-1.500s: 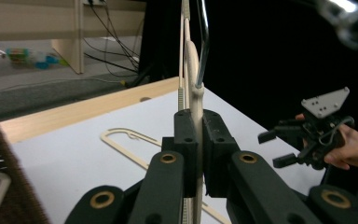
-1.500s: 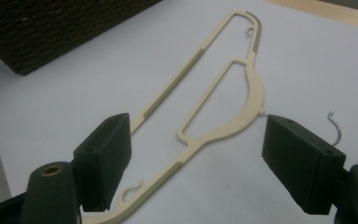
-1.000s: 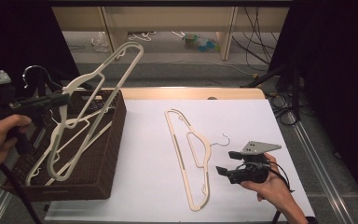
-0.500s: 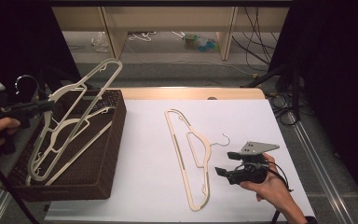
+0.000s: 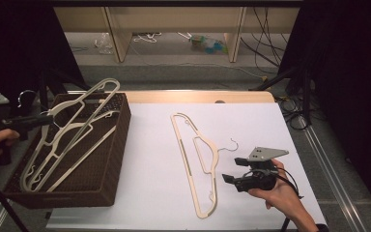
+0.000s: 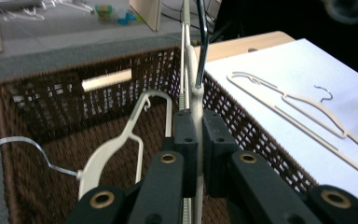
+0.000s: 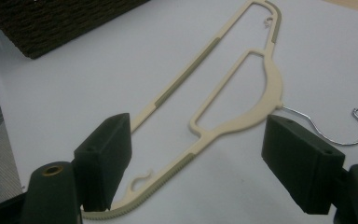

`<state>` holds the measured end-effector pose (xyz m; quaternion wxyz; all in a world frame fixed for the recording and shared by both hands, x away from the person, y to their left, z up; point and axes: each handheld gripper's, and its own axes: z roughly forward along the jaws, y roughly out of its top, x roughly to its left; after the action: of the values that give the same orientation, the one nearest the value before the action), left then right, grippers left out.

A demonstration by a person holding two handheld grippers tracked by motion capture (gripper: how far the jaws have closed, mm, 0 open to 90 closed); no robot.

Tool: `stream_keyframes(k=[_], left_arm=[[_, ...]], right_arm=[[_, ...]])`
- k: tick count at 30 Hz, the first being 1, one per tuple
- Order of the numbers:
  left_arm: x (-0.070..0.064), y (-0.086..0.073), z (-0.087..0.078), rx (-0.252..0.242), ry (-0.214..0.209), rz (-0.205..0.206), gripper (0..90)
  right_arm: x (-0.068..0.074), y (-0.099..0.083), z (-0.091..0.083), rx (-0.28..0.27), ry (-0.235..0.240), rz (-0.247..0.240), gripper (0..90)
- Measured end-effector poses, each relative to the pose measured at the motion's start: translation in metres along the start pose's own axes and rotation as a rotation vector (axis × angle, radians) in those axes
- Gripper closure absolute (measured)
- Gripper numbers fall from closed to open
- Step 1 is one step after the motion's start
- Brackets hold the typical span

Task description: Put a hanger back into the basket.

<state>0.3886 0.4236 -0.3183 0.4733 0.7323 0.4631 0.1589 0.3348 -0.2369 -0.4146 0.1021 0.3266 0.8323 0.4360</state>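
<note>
I lower the hanger (image 5: 72,128), clamped in my left hand-held gripper (image 6: 193,140), flat into the basket (image 5: 111,159); right hand-held gripper (image 7: 196,154) waits wide open beside the basket.

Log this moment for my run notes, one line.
left gripper: shut on held hanger, over basket | right gripper: open, above table hanger
</note>
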Motion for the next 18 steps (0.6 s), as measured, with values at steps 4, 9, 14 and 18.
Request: stream_keyframes(k=[4,9,14,18], left_arm=[[0.007,-0.008,0.003,0.024,0.002,-0.017,85.9],[0.012,-0.017,0.011,0.046,-0.009,-0.022,85.8],[0.015,-0.022,0.021,0.078,-0.013,-0.034,85.7],[0.018,-0.025,0.028,0.09,0.002,-0.053,85.7]], right_arm=[[0.0,0.0,0.001,-0.001,-0.002,-0.007,25.0],[0.0,-0.001,0.001,0.008,0.005,-0.003,25.0],[0.0,0.0,0.001,0.007,0.008,-0.005,25.1],[0.0,-0.001,0.002,0.008,0.009,-0.014,25.1]])
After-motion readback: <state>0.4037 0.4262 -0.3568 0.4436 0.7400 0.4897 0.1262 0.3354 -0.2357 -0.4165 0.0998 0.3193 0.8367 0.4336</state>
